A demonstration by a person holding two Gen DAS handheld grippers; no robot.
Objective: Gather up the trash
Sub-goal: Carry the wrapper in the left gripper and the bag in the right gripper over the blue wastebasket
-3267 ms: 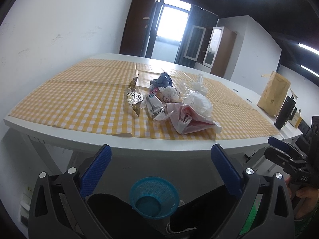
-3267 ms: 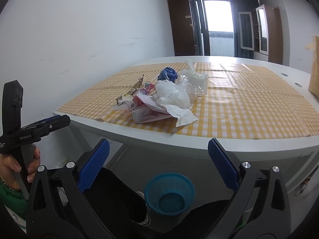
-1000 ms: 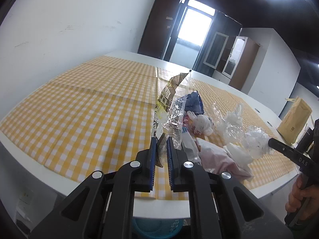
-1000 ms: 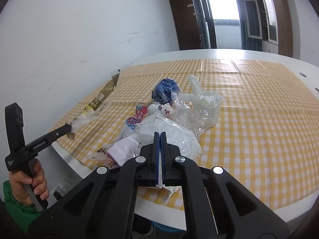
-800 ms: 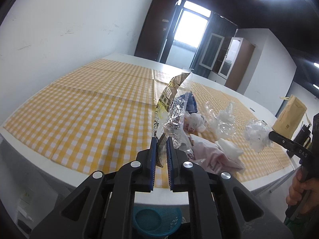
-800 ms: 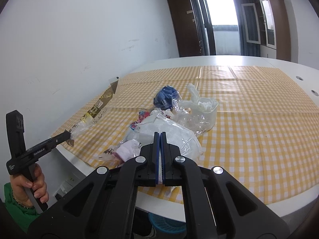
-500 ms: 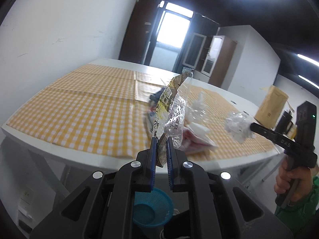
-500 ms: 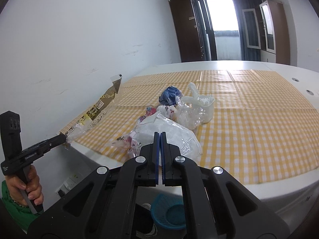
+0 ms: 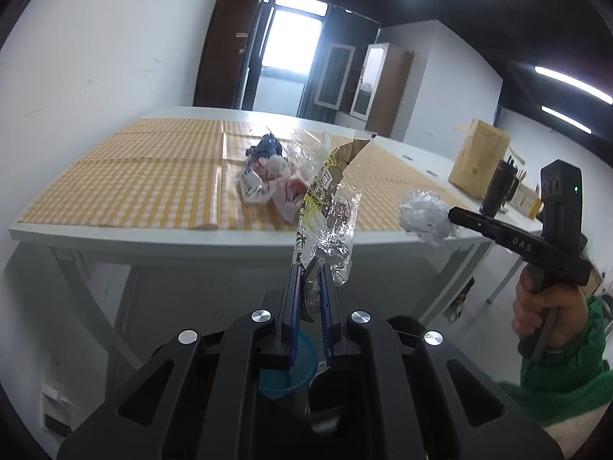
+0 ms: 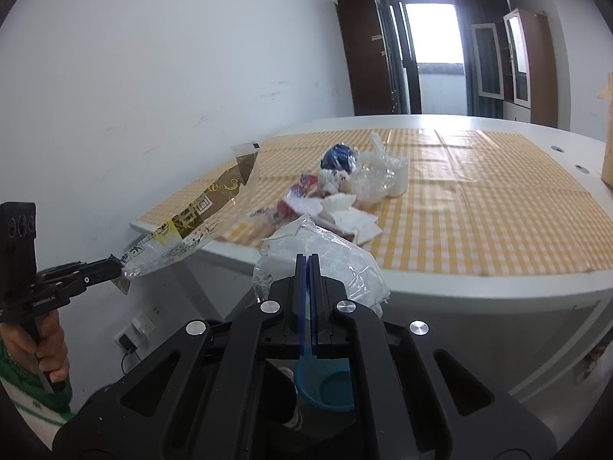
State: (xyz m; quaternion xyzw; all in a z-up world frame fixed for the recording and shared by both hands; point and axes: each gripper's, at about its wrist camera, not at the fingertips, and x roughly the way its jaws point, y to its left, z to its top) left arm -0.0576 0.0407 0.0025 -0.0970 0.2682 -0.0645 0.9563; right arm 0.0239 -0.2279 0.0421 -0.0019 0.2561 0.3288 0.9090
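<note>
My left gripper is shut on a long clear and gold snack wrapper, held in the air in front of the table edge; it also shows in the right wrist view. My right gripper is shut on a crumpled clear plastic bag, seen as a white wad in the left wrist view. A blue mesh waste basket stands on the floor below both grippers, partly hidden by them. More trash lies piled on the yellow checked tablecloth.
The white table edge is just ahead, with a table leg at the left. A brown paper bag and a dark bottle stand at the table's far right. A wall socket sits low on the left wall.
Both grippers have pulled back off the table and lowered, each carrying its piece of trash. The table edge now lies ahead and the blue basket shows beneath them.
</note>
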